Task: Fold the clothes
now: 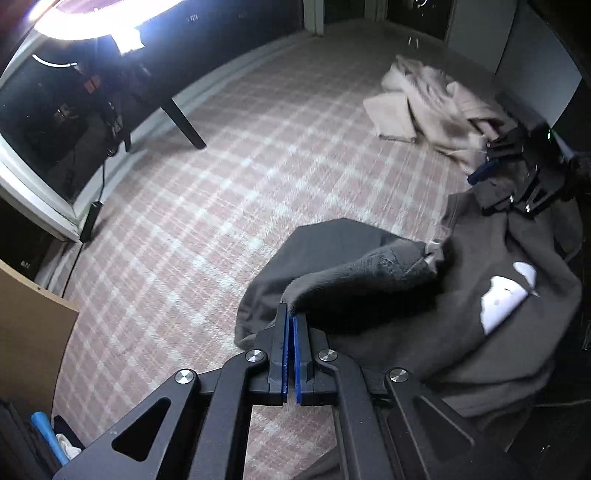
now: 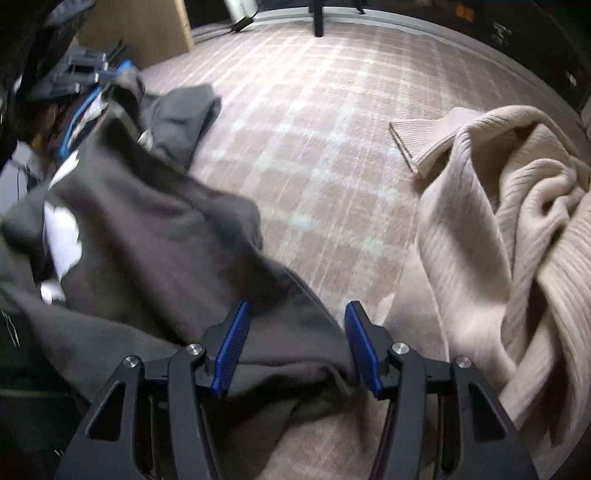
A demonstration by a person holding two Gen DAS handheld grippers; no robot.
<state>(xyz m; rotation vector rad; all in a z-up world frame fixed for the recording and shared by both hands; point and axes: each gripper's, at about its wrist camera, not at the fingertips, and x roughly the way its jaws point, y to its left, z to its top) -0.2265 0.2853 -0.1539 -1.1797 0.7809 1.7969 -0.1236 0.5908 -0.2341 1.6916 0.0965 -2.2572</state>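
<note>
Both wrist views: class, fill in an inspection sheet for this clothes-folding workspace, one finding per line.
Surface: pink plaid carpet.
Job's things: grey sweatshirt with white print, crumpled; cream knit sweater heaped apart from it.
Clutter: cardboard panel; blue-and-dark items, unclear.
Grippers: left gripper shut on a grey sweatshirt fold; right gripper open over its edge.
Cables: black cable with adapter by the wall.
Surroundings: dark table leg, bright lamp.

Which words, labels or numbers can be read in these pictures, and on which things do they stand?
None can be read.
The white print on the dark grey garment is blurred; whether it holds letters cannot be told.
The cream sweater shows no visible label.
</note>
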